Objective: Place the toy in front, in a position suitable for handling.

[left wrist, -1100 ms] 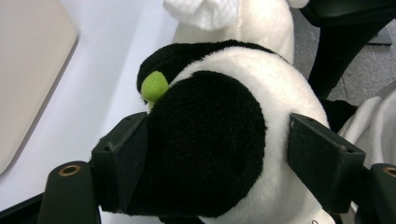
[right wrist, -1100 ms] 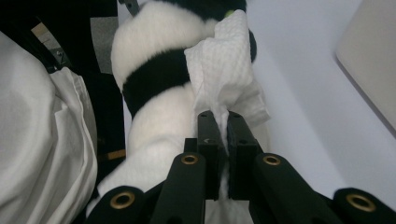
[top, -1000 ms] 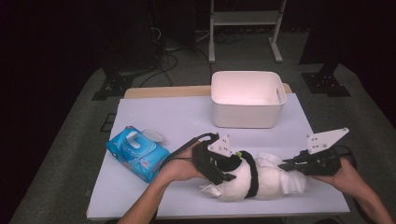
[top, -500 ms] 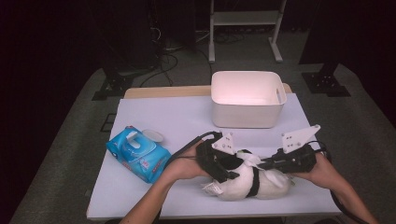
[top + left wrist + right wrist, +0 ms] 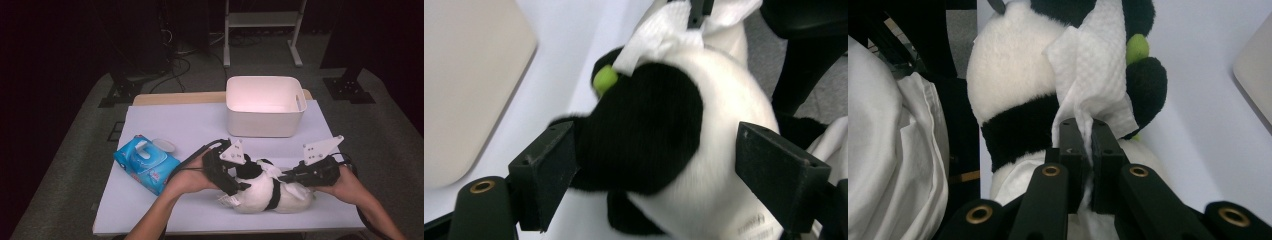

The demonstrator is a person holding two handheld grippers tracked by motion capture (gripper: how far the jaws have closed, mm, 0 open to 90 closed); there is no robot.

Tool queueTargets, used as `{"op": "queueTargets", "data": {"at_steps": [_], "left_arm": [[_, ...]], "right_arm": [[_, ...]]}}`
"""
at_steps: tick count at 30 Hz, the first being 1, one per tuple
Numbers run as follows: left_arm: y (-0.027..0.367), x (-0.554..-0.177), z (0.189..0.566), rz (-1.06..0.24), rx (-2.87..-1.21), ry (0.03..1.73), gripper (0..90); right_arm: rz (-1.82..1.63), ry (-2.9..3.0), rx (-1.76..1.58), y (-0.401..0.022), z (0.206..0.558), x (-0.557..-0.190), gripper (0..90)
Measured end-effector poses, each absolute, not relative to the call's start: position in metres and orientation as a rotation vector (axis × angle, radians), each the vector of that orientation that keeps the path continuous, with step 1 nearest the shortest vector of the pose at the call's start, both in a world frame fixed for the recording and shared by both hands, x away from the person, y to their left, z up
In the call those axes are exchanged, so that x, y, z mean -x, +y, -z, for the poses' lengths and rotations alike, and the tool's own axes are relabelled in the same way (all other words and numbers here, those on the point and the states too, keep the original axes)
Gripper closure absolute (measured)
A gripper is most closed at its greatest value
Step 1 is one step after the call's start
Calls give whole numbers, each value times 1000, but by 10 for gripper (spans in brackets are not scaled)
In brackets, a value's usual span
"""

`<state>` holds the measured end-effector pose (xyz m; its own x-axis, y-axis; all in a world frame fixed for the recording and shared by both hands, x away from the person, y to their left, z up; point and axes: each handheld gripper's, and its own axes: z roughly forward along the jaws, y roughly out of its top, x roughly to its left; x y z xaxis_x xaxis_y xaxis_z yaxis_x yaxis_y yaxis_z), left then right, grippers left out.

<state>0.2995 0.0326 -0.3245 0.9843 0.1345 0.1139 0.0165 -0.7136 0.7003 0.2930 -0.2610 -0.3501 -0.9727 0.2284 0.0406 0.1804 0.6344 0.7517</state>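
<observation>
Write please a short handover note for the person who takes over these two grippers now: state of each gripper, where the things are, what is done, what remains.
Left gripper: jaws wide on either side of the panda plush toy; they have just been opening, and whether the pads press is unclear.
Right gripper: shut on a white wipe, laid against the panda's body.
Panda lies at the near edge of the table. The blue wipes pack lies to its left, lid open. The white bin stands behind, apart.
Done: a wipe is out and on the toy.
Left, probably: finish wiping, then put things away.
</observation>
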Motion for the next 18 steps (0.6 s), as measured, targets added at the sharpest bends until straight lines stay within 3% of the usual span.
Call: {"op": "queueTargets", "data": {"at_steps": [9, 18], "left_arm": [[32, -302, 343, -164, -2352, 115, 172], [22, -299, 346, -171, -2357, 99, 181]], "right_arm": [[-1319, 2776, -340, -259, 350, -289, 855], [-1349, 2778, -211, -225, 331, -296, 855]]}}
